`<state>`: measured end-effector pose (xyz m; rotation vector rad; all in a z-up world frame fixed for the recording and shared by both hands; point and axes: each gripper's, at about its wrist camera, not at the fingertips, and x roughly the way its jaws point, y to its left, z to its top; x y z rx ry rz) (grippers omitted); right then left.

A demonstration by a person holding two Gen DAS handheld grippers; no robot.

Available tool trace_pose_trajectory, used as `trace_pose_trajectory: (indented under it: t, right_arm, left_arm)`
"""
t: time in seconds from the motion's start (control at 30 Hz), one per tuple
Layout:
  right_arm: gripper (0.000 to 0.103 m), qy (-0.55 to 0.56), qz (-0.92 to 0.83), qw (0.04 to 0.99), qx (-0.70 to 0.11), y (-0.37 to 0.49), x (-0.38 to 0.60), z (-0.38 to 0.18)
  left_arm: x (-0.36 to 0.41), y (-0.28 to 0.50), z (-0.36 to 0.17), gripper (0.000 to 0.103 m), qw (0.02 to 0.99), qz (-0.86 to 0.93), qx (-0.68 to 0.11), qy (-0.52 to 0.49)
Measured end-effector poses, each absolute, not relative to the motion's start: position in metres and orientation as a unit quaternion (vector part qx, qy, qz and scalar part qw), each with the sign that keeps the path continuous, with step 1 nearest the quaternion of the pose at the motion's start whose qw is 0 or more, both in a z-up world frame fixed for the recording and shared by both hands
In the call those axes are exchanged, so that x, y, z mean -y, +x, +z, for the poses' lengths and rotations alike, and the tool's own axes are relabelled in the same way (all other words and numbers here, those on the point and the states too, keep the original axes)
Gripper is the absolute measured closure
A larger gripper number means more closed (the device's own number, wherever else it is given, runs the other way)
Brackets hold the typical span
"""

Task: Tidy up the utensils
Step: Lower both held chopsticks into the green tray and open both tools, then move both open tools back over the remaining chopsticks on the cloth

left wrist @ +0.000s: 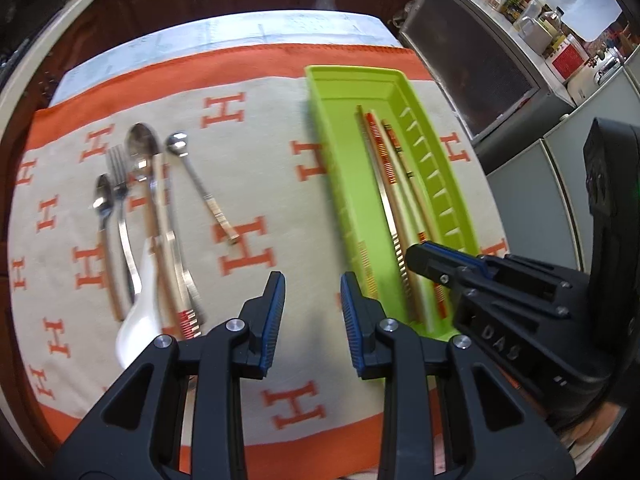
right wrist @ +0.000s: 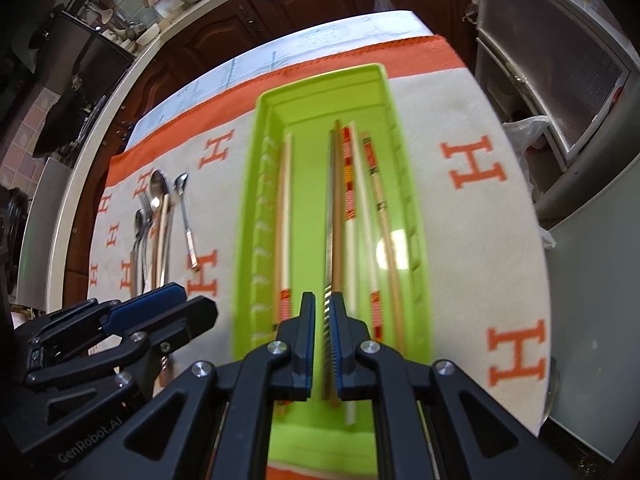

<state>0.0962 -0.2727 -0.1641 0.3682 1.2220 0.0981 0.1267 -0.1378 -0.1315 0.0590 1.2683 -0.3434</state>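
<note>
Right tongs (right wrist: 324, 320): pinched on a chopstick (right wrist: 335, 216) at its near end, over the tray (right wrist: 248, 216); the stick points along the tray's length.
Left tongs (left wrist: 313, 312): parted, gripping nothing, above the cloth (left wrist: 256, 152) between cutlery and tray.
Tray: green, on the surface, already has several chopsticks lying lengthwise.
Cutlery (left wrist: 140, 216): spoons, a fork and more chopsticks in a loose row at left, well apart from the tray.
Handling: chopstick looks light, stiff, thin and likely to pivot when held at one end; steel pieces are probably slick, best pinched mid-handle.
</note>
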Motion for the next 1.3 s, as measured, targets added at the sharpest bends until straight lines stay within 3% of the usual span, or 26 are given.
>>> trace_pose_trajectory:
  t: [0.7, 0.97, 1.3]
  right_arm:
    - [0.096, 0.13, 0.151, 0.786, -0.586, 0.114, 0.159, -0.139]
    - [0.096, 0.141, 0.17, 0.751, -0.623, 0.155, 0.132, -0.16]
    - [0.096, 0.145, 0.182, 0.695, -0.68, 0.164, 0.106, -0.203]
  left_arm:
    - [-0.022, 0.161, -0.116, 0.078, 0.799, -0.108, -0.592, 0.004]
    - [-0.03, 0.185, -0.145, 0.09, 0.774, -0.13, -0.619, -0.03]
    - [-0.03, 0.184, -0.168, 0.091, 0.756, -0.143, -0.637, -0.048]
